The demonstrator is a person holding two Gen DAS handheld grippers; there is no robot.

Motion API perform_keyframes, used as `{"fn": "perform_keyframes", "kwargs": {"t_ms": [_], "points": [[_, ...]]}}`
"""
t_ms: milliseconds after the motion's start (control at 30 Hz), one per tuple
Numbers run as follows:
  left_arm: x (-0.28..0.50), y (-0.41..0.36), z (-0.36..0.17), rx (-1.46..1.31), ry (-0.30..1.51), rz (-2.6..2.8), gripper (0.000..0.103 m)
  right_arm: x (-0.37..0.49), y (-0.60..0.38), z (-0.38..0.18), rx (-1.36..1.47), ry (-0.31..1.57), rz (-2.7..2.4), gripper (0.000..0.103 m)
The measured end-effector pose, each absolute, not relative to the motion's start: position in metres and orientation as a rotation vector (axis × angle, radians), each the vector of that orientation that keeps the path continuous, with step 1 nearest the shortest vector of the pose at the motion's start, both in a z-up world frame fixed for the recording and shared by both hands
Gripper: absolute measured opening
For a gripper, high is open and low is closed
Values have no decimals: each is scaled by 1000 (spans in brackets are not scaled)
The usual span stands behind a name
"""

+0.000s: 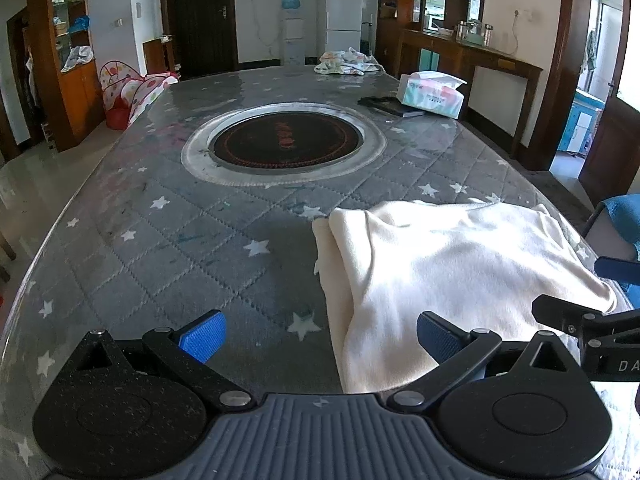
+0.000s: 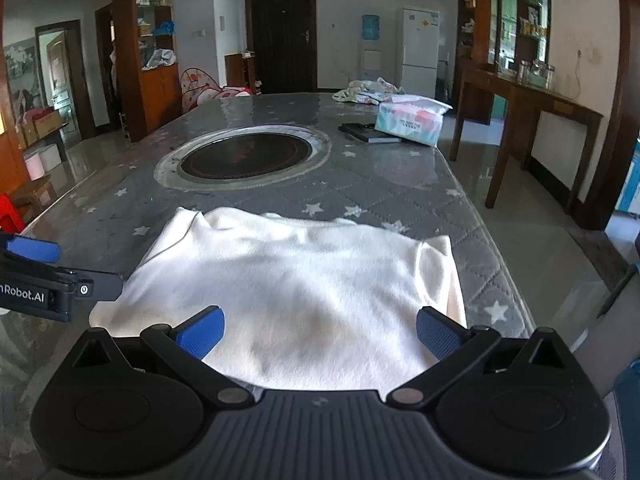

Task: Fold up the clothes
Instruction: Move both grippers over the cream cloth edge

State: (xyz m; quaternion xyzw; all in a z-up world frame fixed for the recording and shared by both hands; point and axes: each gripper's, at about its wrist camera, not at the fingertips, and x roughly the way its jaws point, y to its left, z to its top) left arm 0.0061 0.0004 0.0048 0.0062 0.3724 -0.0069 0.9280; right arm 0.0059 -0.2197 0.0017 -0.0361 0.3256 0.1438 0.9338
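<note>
A cream-white garment lies folded over on the near part of the grey star-patterned table; in the right wrist view the same garment spreads across the near table edge. My left gripper is open and hovers at the garment's left border, its right pad over the cloth. My right gripper is open above the garment's near edge, with nothing clamped. The right gripper also shows at the far right of the left wrist view, and the left gripper at the left of the right wrist view.
A round black hotplate is set in the table's middle. A tissue pack, a dark flat book and a patterned cloth heap lie at the far end. A wooden side table stands right; a blue chair is nearby.
</note>
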Motion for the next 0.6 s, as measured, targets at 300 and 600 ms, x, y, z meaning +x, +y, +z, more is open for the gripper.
{"fn": "perform_keyframes", "kwargs": {"t_ms": [300,600], "points": [[33,5,20,54,730,-51,101,33,-231,18,-79,658,316,103],[70,10,18,62,730,-102,88,87,-242,9,-53,705,324,93]]}}
